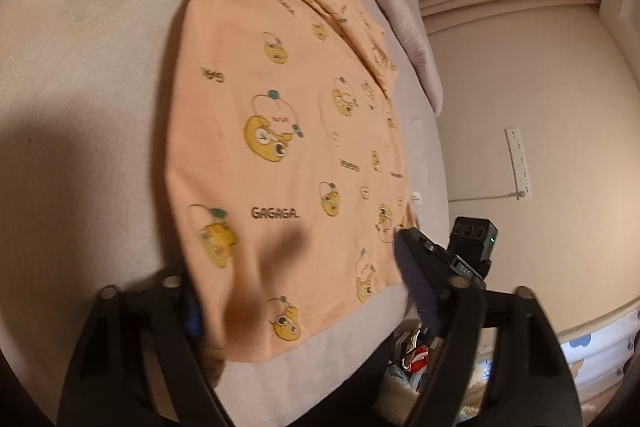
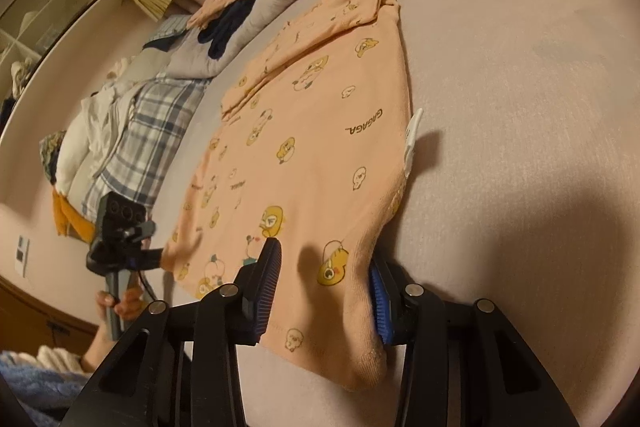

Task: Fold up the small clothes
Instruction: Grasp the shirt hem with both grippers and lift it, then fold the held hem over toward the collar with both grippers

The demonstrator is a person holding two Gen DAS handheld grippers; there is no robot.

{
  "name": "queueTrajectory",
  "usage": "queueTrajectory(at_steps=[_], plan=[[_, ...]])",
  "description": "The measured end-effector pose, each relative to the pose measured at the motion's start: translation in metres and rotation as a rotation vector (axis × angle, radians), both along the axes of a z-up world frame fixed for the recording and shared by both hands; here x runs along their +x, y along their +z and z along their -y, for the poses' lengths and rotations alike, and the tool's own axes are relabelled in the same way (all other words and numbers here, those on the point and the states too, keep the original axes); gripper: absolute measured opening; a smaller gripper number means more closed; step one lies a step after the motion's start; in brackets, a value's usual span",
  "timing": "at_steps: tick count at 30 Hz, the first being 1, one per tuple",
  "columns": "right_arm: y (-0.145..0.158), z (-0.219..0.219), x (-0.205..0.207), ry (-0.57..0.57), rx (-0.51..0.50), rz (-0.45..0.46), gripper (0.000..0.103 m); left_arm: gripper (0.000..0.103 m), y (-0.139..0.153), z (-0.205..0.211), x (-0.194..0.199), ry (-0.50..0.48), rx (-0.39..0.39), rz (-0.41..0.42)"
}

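A peach garment (image 1: 288, 115) printed with yellow ducks lies flat on the bed (image 1: 80, 87), its far end folded over. My left gripper (image 1: 296, 267) stands open around one near corner of the hem; the fabric drapes over its left pad and stops just short of the right pad (image 1: 416, 283). In the right wrist view the same garment (image 2: 320, 131) has its other near corner bunched between the open jaws of my right gripper (image 2: 324, 255), the cloth resting against the right pad (image 2: 378, 303). The left gripper (image 2: 160, 253) also shows there, at the far corner, held by a hand (image 2: 120, 303).
A padded ridge of bedding (image 1: 400, 11) runs along the garment's far side. A pile of other clothes (image 2: 160, 131), plaid, white and dark, lies at the head of the bed (image 2: 520, 107). A socket strip (image 1: 518, 163) hangs on the wall. The right gripper's camera block (image 1: 476, 233) sits beside the hem corner.
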State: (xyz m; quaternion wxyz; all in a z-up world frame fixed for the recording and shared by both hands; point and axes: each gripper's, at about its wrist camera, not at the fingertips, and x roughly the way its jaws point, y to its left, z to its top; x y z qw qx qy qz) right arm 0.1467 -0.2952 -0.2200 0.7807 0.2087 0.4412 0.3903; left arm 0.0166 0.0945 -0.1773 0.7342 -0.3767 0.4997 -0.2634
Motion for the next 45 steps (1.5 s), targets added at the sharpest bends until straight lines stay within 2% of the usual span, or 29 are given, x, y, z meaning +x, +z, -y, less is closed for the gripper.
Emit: queueTrajectory(at_steps=[3, 5, 7, 8, 11, 16, 17, 19, 23, 26, 28, 32, 37, 45], plan=[[-0.001, 0.001, -0.002, -0.019, -0.026, 0.022, 0.03, 0.059, -0.004, -0.005, -0.002, 0.021, -0.009, -0.01], [-0.003, 0.006, -0.003, -0.037, -0.013, 0.019, 0.023, 0.046, -0.008, -0.011, -0.006, 0.038, -0.024, -0.014], [-0.007, 0.011, -0.004, -0.054, 0.015, 0.005, 0.017, 0.039, -0.014, -0.015, -0.008, 0.056, -0.055, -0.029], [-0.007, 0.013, -0.006, -0.06, 0.026, 0.004, 0.016, 0.033, -0.016, -0.017, -0.01, 0.063, -0.068, -0.034], [-0.007, 0.014, -0.012, -0.065, 0.028, 0.026, 0.015, 0.026, -0.02, -0.025, -0.016, 0.075, -0.093, -0.04], [-0.005, 0.012, -0.018, -0.09, 0.04, 0.04, 0.009, 0.018, -0.022, -0.032, -0.02, 0.115, -0.127, -0.032], [-0.004, 0.011, -0.019, -0.092, 0.048, 0.045, 0.009, 0.015, -0.023, -0.033, -0.021, 0.155, -0.14, 0.001], [-0.002, 0.01, -0.024, -0.095, 0.069, 0.063, 0.007, 0.006, -0.025, -0.035, -0.023, 0.165, -0.168, 0.001], [0.002, 0.008, -0.027, -0.102, 0.094, 0.087, 0.007, 0.005, -0.026, -0.036, -0.025, 0.178, -0.146, 0.002], [0.002, 0.007, -0.027, -0.099, 0.124, 0.084, 0.007, 0.004, -0.023, -0.042, -0.027, 0.188, -0.159, 0.018], [0.002, 0.008, -0.028, -0.096, 0.187, 0.084, 0.007, 0.004, -0.015, -0.041, -0.03, 0.176, -0.2, 0.065], [0.007, 0.009, -0.027, -0.083, 0.296, 0.097, 0.007, 0.004, 0.003, -0.039, -0.033, 0.132, -0.215, 0.155], [0.013, 0.01, -0.024, -0.071, 0.43, 0.101, 0.007, 0.003, 0.005, -0.037, -0.03, 0.105, -0.347, 0.215], [0.035, 0.007, -0.021, -0.041, 0.502, 0.162, 0.007, 0.003, 0.022, -0.033, -0.014, 0.077, -0.421, 0.29]])
